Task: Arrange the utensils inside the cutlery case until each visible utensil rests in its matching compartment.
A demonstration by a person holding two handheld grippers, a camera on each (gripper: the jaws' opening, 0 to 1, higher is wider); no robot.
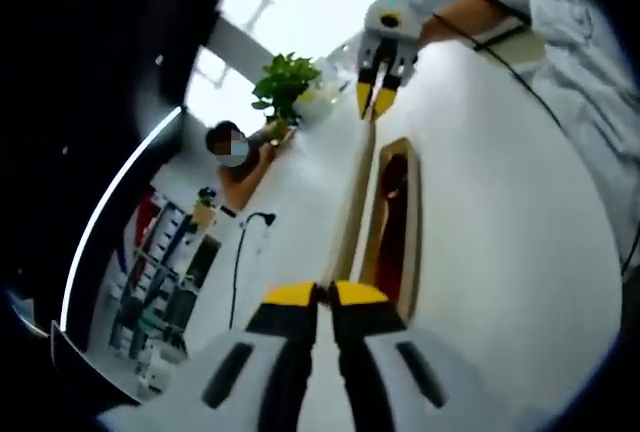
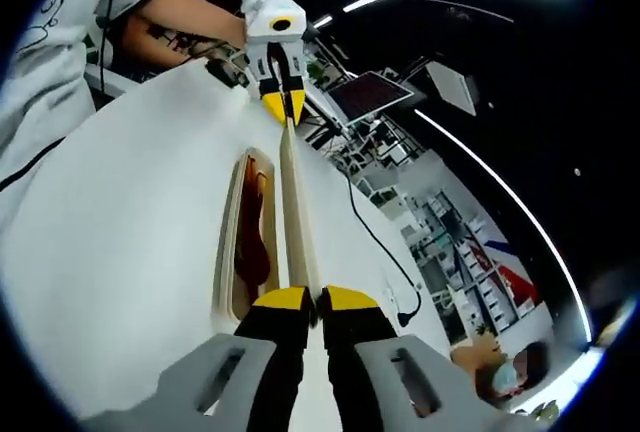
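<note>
Looking along the left gripper view first, the left gripper [image 1: 325,295] is clenching one end of a long pale lid-like panel [image 1: 353,210], seen edge-on and running away toward 12 o'clock. At the far end the right gripper [image 1: 377,102] is pinching the other end, its yellow tips closed on it. Holding both ends seems the point: a piece this long would tip if carried by one end. Just at 3 o'clock of the panel, the cutlery case [image 1: 412,222] is lying on the white counter [image 1: 500,232], its dark red lining showing; whether utensils are lying inside I cannot tell. A person's sleeve is showing at 1 o'clock, and a potted plant [image 1: 284,80] is standing far off at 11 o'clock.

Turning to the right gripper view, the right gripper [image 2: 316,300] is likewise gripping the panel's near end [image 2: 297,222], and the left gripper [image 2: 284,104] is closing on the far one at 12 o'clock. Here the case [image 2: 225,252] is sitting at 9 o'clock of the panel, open and uncovered, presumably so the compartments can be reached.
</note>
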